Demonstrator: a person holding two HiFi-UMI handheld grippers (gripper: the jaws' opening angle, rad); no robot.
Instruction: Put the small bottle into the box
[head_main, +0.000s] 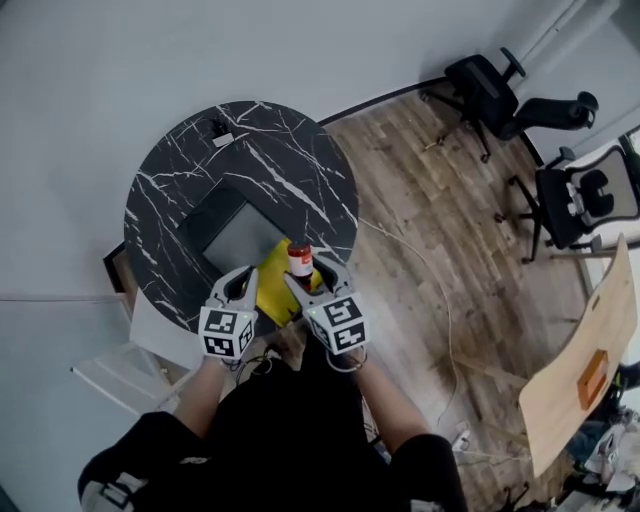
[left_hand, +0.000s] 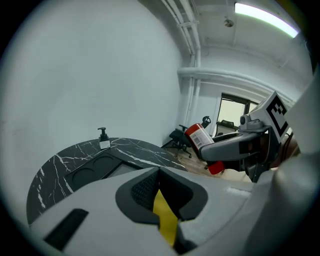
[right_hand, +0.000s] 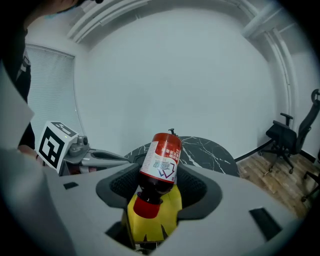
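The small bottle (head_main: 300, 262) has dark contents, a red cap and a red-and-white label. My right gripper (head_main: 308, 275) is shut on it at the table's near edge. In the right gripper view the bottle (right_hand: 160, 162) hangs cap-down over the yellow box (right_hand: 155, 220) between the jaws of the right gripper (right_hand: 159, 185). My left gripper (head_main: 243, 278) is shut on an edge of the yellow box (head_main: 272, 290). In the left gripper view a yellow strip of the box (left_hand: 165, 220) sits pinched in the left gripper (left_hand: 160, 185), with the bottle (left_hand: 200, 140) and right gripper (left_hand: 235, 145) at right.
The round black marble table (head_main: 200, 170) carries a dark tray (head_main: 225, 225) and a small pump bottle (head_main: 218, 128) at its far side. Office chairs (head_main: 500, 95) stand on the wood floor at right. A wooden tabletop (head_main: 580, 380) is at lower right.
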